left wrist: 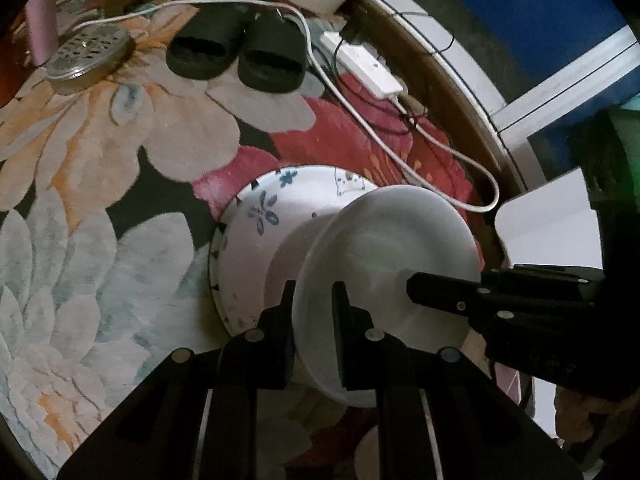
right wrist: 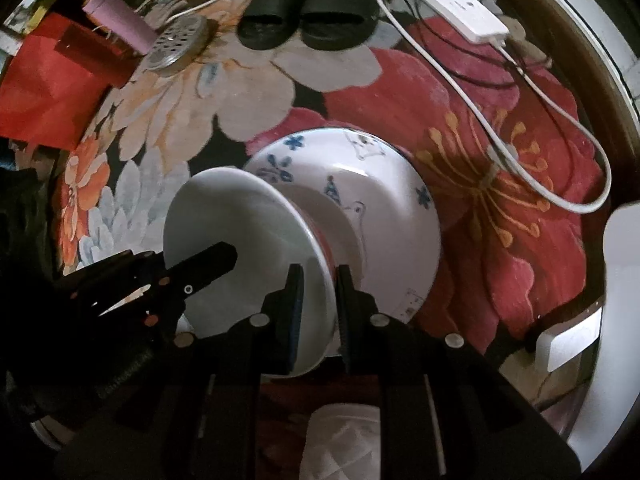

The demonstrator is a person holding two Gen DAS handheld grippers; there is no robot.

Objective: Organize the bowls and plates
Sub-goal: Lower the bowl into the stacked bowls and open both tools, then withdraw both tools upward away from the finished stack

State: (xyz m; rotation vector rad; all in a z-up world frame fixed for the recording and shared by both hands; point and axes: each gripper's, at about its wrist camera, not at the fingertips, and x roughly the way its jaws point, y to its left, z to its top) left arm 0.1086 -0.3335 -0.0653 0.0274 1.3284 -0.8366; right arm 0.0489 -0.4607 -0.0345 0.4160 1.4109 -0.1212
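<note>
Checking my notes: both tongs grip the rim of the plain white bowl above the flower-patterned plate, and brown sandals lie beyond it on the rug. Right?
Only the sandals are wrong: the left wrist view shows black slides. Left tongs and right tongs do grip the white bowl above the patterned plate.

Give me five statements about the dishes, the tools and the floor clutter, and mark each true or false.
1. Both tools grip the plain white bowl by its rim. True: the left tool and the right tool each straddle it.
2. The white bowl sits over a plate with blue flowers. True.
3. The plate lies on bare tile. False: it lies on a floral rug.
4. A pair of red sneakers is on the rug. False: they are black slides.
5. A white power strip lies beyond the plate. True.
</note>
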